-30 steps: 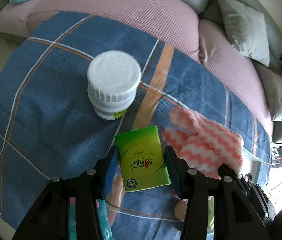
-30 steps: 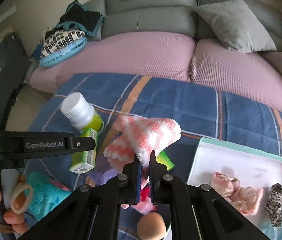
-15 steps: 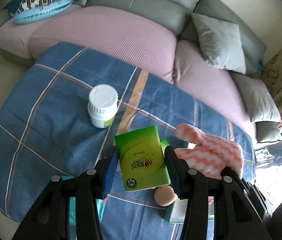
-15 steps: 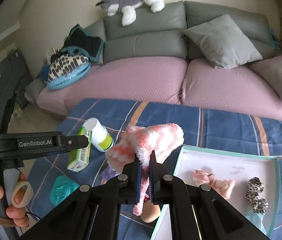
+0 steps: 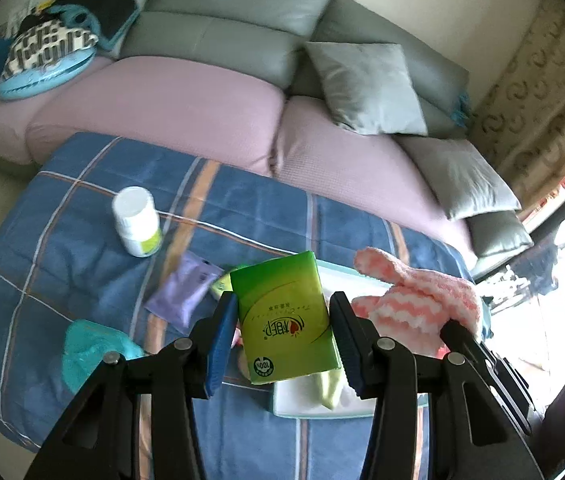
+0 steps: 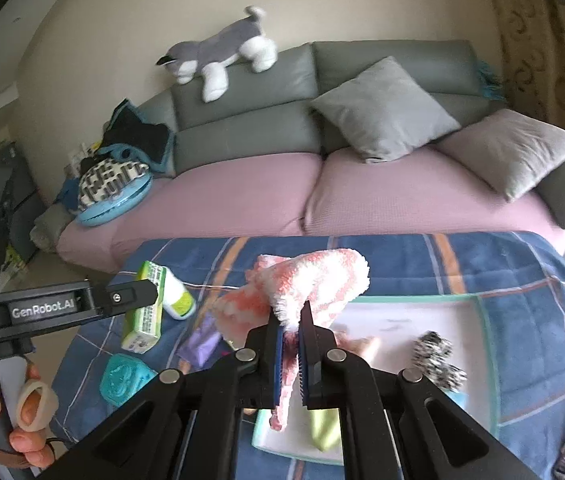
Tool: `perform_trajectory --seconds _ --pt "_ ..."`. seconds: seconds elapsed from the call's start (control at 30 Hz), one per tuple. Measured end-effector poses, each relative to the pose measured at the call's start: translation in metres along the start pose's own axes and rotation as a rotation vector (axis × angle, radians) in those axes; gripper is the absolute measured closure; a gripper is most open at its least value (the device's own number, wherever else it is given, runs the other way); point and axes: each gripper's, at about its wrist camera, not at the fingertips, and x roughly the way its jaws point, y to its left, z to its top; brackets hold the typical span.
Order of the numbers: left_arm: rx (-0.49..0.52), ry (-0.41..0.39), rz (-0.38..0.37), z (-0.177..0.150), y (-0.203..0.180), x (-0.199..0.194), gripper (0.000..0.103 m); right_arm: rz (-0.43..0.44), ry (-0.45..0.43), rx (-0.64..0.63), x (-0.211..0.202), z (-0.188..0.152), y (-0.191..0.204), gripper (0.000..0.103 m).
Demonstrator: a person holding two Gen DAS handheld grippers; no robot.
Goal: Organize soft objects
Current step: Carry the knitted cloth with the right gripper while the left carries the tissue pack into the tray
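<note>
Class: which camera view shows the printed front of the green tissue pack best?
The left wrist view: the green tissue pack faces the lens between the left gripper fingers. The right wrist view shows only its narrow side.

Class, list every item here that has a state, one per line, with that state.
left gripper: shut on tissue pack, lifted
right gripper: shut on pink sock, lifted
white bottle: upright, capped
tray: open, holding socks
purple packet: lying flat

- Left gripper (image 5: pixel 284 332): jaws partway apart, pads pressing a green pack (image 5: pixel 284 318), tilted downward.
- Right gripper (image 6: pixel 291 354): jaws nearly closed, pinching a pink sock (image 6: pixel 310 280).
</note>
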Motion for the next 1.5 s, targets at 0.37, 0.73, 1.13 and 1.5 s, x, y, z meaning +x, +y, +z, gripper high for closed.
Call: perform_trajectory --seconds 0.37,0.73,1.13,1.5 --pt "0.091 0.046 -0.041 -0.035 -0.056 0.014 0.054 -0.050 0.001 0.072 -0.022 -0.026 -0.052 0.097" --pt "0.136 0.087 -0.030 -0.051 -0.080 0.041 0.054 -0.063 0.043 0.112 -0.005 -0.043 -0.081 0.097" --pt "0.144 0.154 -0.008 -0.064 -0.070 0.087 0.054 -0.069 0.164 0.146 0.046 -0.073 -0.097 0.097" --pt "0.146 0.228 0.017 -0.074 -0.060 0.134 0.054 -0.093 0.300 0.170 0.092 -0.106 -0.107 0.097"
